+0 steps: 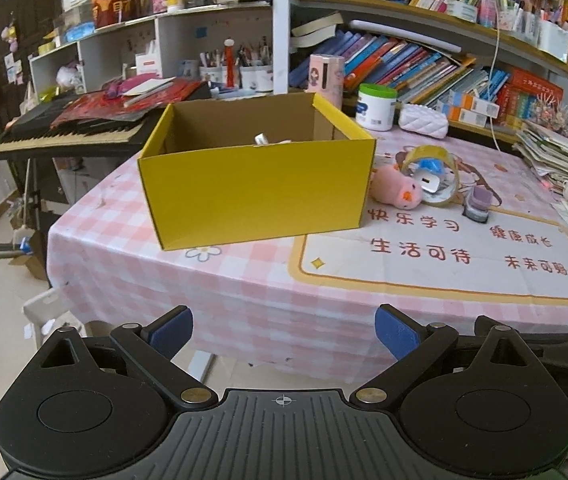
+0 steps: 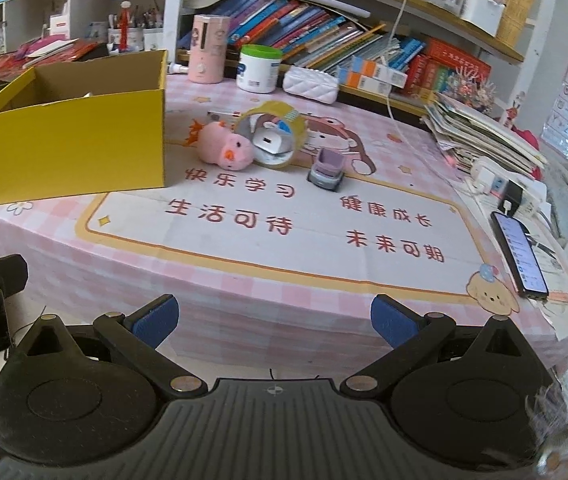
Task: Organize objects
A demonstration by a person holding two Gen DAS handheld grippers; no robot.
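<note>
A yellow cardboard box (image 1: 255,196) stands open on the pink checked tablecloth (image 1: 243,288), with a small white item inside (image 1: 261,139). The box also shows in the right wrist view (image 2: 71,144). Right of it lie a pink plush pig (image 2: 225,147), a roll of clear tape (image 2: 271,134) with a white charger (image 2: 267,140) inside, and a small purple-grey toy car (image 2: 327,172). My left gripper (image 1: 284,334) is open and empty, before the table edge. My right gripper (image 2: 271,322) is open and empty, also short of the table.
A phone (image 2: 520,252) lies at the right table edge beside a stack of papers (image 2: 484,132). A white jar (image 2: 258,68), a pink bottle (image 2: 207,48) and a white pouch (image 2: 311,85) stand at the back. A keyboard (image 1: 63,136) sits left of the table.
</note>
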